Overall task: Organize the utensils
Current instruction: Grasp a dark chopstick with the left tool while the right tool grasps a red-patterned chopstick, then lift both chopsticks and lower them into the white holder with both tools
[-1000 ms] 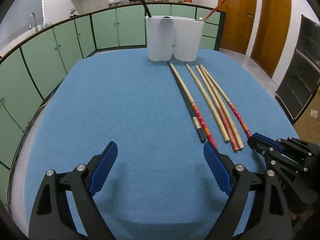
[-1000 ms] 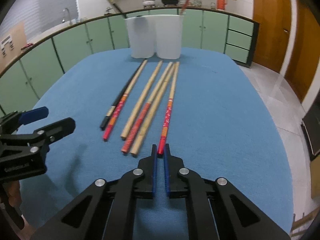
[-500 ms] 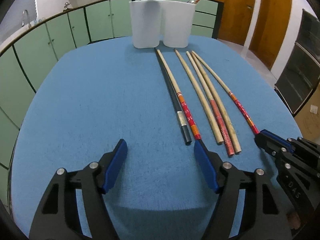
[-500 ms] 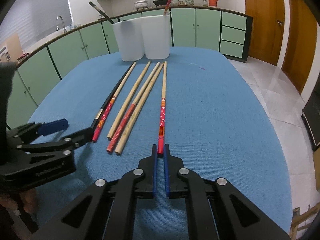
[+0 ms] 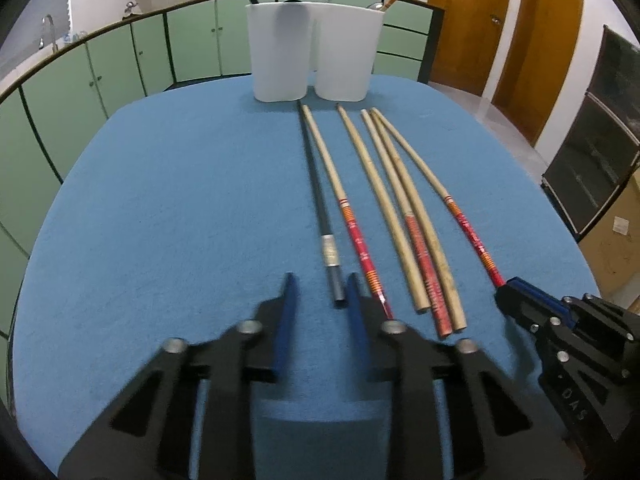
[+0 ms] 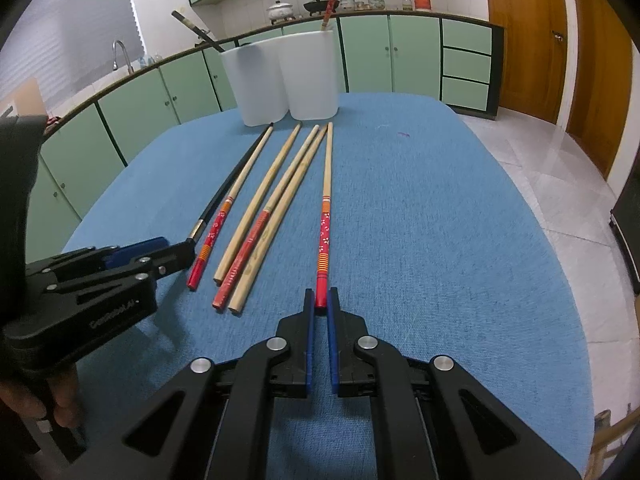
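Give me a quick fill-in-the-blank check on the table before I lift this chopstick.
1. ___ chopsticks lie on the blue cloth.
2. The right claw is shut on the ___ end of the rightmost chopstick.
3. The leftmost lying chopstick is coloured ___.
4. The white holder has ___ compartments.
Missing words: six; red; black; two.

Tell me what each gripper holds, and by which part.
Right gripper: rightmost chopstick, by its thick end. Left gripper: jaws have just been closing around the black chopstick, thick end; grip cannot be told.
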`<state>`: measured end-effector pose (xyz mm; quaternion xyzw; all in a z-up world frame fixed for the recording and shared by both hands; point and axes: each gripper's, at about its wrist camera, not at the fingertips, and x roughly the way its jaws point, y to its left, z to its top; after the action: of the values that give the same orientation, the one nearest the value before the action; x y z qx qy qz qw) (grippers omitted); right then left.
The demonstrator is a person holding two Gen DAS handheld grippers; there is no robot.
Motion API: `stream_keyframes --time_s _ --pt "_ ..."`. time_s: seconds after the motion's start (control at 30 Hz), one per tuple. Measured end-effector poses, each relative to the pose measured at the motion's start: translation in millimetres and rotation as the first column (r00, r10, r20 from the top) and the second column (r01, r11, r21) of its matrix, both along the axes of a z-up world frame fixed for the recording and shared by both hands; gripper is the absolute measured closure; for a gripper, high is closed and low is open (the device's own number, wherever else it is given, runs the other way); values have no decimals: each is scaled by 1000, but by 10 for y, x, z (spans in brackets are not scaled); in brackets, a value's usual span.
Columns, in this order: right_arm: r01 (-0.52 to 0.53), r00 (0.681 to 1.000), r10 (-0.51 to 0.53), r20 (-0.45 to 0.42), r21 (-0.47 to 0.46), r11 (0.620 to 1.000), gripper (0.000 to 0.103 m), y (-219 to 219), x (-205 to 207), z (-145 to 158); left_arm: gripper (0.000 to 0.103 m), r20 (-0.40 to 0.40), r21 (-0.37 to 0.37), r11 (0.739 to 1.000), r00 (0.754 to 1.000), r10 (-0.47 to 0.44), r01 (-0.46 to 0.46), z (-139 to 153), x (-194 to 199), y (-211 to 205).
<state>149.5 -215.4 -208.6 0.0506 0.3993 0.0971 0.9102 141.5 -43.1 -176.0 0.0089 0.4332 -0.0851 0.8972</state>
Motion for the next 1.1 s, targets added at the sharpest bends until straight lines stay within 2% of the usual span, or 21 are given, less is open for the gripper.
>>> stream_keyframes --time_s 0.03,0.13,0.3,0.37,0.47,0.53,0.6,0.77,0.87,1.1 --pt "0 1000 0 0 2 1000 97 1 -1 -1 96 -1 -7 1000 1000 3 -3 2 -9 13" --pt "1 1000 -1 -1 11 1000 97 -6 0 -3 96 -7 -18 1000 1000 12 -12 -1 -19 56" --pt "6 1000 -6 -2 10 1000 97 4 4 -10 92 -3 13 1000 1000 18 -18 0 -14 7" --pt "8 1000 -8 -2 7 1000 97 10 9 -15 87 -3 10 1000 1000 19 -19 -3 9 4" --pt "9 1000 -9 -4 6 1000 97 8 27 -17 86 0 10 1000 1000 25 -25 -9 31 -8" --pt "10 1000 -10 -3 -1 1000 97 17 29 -15 89 2 16 1000 1000 25 -25 -9 22 -23" --pt "15 1000 -15 -1 -9 1000 97 29 28 -13 96 2 12 1000 1000 25 -25 -9 17 -13" --pt "17 1000 -16 3 -16 1000 97 18 -2 31 97 -2 -9 999 999 37 -38 38 -56 47" --pt "11 1000 -10 28 -35 999 97 -1 -40 149 97 23 -2 1000 999 31 -31 155 -144 88" --pt "30 989 -24 144 -41 999 97 -149 -125 661 97 168 32 999 986 20 -26 704 -333 158"
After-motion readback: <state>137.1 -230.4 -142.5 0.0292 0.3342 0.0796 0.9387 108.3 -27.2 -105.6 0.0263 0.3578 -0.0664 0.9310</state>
